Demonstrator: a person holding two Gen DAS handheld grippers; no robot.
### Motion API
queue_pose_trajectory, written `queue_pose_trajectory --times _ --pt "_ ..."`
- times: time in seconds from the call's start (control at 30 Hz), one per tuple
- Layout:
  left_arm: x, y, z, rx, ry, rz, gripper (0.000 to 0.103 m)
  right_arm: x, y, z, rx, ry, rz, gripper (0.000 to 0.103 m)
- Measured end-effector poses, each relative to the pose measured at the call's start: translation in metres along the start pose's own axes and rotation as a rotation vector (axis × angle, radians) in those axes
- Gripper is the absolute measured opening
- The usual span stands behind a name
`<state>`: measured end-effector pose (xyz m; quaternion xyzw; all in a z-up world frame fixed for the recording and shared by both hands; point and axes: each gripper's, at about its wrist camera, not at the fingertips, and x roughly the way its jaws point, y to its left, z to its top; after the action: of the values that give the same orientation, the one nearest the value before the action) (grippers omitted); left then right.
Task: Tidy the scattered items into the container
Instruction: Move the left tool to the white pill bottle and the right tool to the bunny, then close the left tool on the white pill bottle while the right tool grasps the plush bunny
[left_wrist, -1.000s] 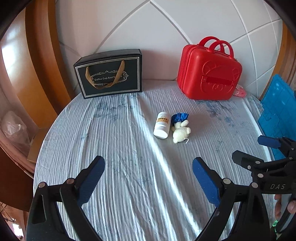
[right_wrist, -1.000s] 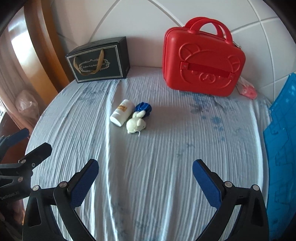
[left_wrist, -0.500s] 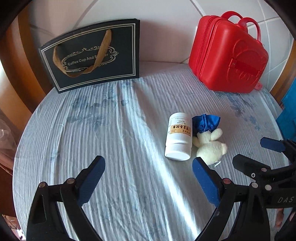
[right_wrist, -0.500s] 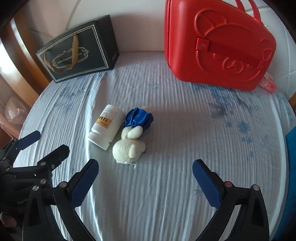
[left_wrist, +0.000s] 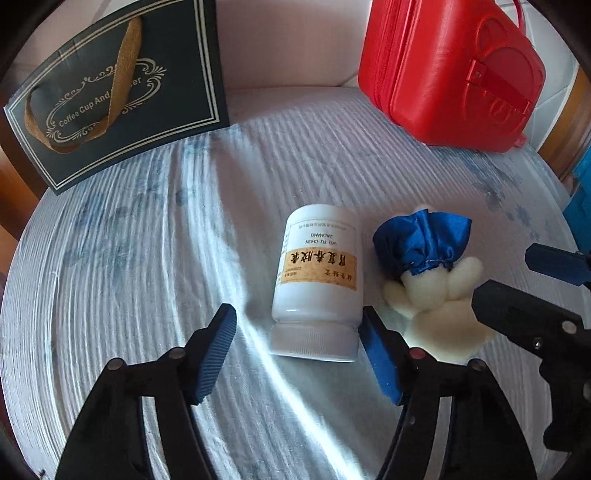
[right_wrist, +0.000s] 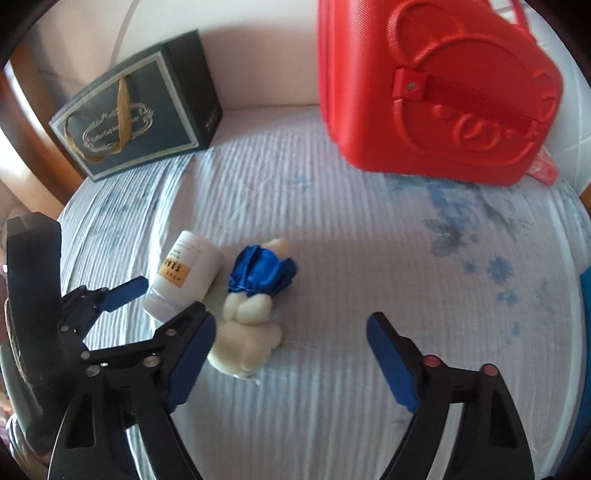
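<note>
From the left wrist, the left gripper (left_wrist: 297, 354) has its blue fingers spread apart, gripping nothing, on either side of the cap end of the white bottle (left_wrist: 318, 284). The bottle lies on its side on the bedsheet (left_wrist: 147, 258), just beside the plush toy (left_wrist: 432, 288), with the red case (left_wrist: 450, 70) well behind.

From the right wrist, the right gripper (right_wrist: 288, 358) is also spread wide and empty, its left finger touching or nearly touching the plush toy (right_wrist: 255, 317). The bottle (right_wrist: 184, 273) lies just left of the toy; the red case (right_wrist: 436, 88) stands closed behind it, and the black gift bag (right_wrist: 136, 110) is far left of the case.
</note>
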<state>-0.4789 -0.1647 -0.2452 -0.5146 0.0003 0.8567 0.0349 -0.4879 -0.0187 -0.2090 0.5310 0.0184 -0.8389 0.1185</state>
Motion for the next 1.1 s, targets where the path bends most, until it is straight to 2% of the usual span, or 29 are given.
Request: queue_pose_trajectory --times 0.2,0.33,0.43,0.5,0.7,0.83,0.93,1.0,1.1 --pt "0.003 0.022 -0.005 -0.016 0.006 0.031 0.067 0.035 0.009 -0.004 -0.007 0.062 0.029 0.079" --pt "0.003 0.028 -0.004 -0.014 0.002 0.026 0.067 0.052 0.006 -0.006 0.008 0.082 0.037 0.079" --pt "0.003 0.03 0.001 -0.028 0.021 0.037 0.067 0.054 0.004 -0.009 -0.013 0.053 0.028 0.09" --pt "0.0 0.033 0.006 -0.039 0.006 0.02 0.067 0.055 0.002 -0.011 -0.017 0.039 0.066 0.103" --pt "0.012 0.034 0.018 -0.029 0.002 0.032 0.067 0.048 0.012 -0.024 -0.061 -0.063 0.003 0.103" --pt "0.014 0.032 0.016 -0.02 -0.049 0.037 0.07 0.045 0.017 -0.033 -0.112 -0.115 -0.04 0.103" --pt "0.015 0.034 0.015 -0.026 -0.072 0.046 0.08 0.04 0.013 -0.04 -0.121 -0.162 -0.027 0.103" --pt "0.018 0.038 0.017 -0.044 -0.066 0.053 0.09 0.038 0.01 -0.039 -0.108 -0.169 -0.008 0.103" --pt "0.018 0.039 0.018 -0.046 -0.061 0.054 0.091 0.038 0.007 -0.037 -0.061 -0.15 -0.007 0.103"
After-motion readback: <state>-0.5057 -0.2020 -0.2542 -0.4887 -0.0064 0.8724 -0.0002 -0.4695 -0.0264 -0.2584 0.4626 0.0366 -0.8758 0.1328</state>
